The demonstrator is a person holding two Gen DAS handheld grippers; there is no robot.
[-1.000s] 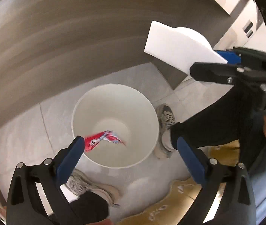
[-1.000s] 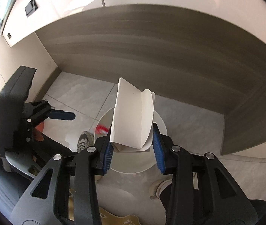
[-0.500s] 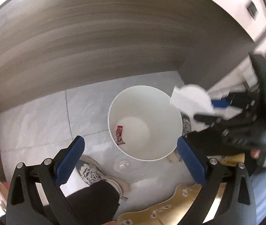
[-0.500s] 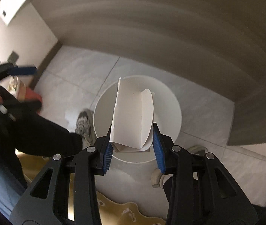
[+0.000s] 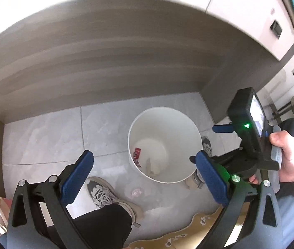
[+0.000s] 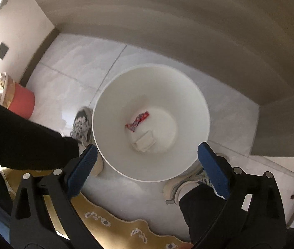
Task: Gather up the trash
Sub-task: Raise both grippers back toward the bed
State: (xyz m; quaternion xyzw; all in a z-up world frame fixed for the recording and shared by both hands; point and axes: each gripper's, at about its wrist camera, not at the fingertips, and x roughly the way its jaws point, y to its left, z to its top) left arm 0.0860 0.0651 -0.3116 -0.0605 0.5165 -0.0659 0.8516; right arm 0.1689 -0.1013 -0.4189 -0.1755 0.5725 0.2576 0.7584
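Nearest: right gripper (image 6: 147,161), black frame with blue ribbed pads, pointed steeply down over the bin. Its jaws are opening, already spread wide, and nothing sits between them. Left gripper (image 5: 145,172) likewise stands wide and empty, off to the bin's left in its own view.

Just below: a yellow mat (image 6: 113,224) with a wavy printed edge lies at the near side, and the person's shoes (image 6: 82,124) flank the bin on grey glossy floor tiles (image 6: 74,66).

Bin (image 6: 105,155): white, round, smooth-walled, tapering to a small flat bottom; looks like thin plastic or card, rigid enough to stand.

Trash, both pieces on the bin's bottom:
- folded white paper (image 6: 145,143), near side of the bottom, slightly curled. Judged very light, limp, easy to crush; no fragility concern. If retaken, pinch across the folded thickness, where the layers give the pads something to bite.
- red wrapper (image 6: 137,121), just beyond the paper and apparently touching it. Crinkled glossy film, probably slick and springy; a pinch at the twisted middle should hold better than at the ends.

Farther left: an orange container (image 6: 22,101) by the wall, contents unclear.

Farthest: a dark wood-grain panel (image 6: 167,31), matte, streaked.
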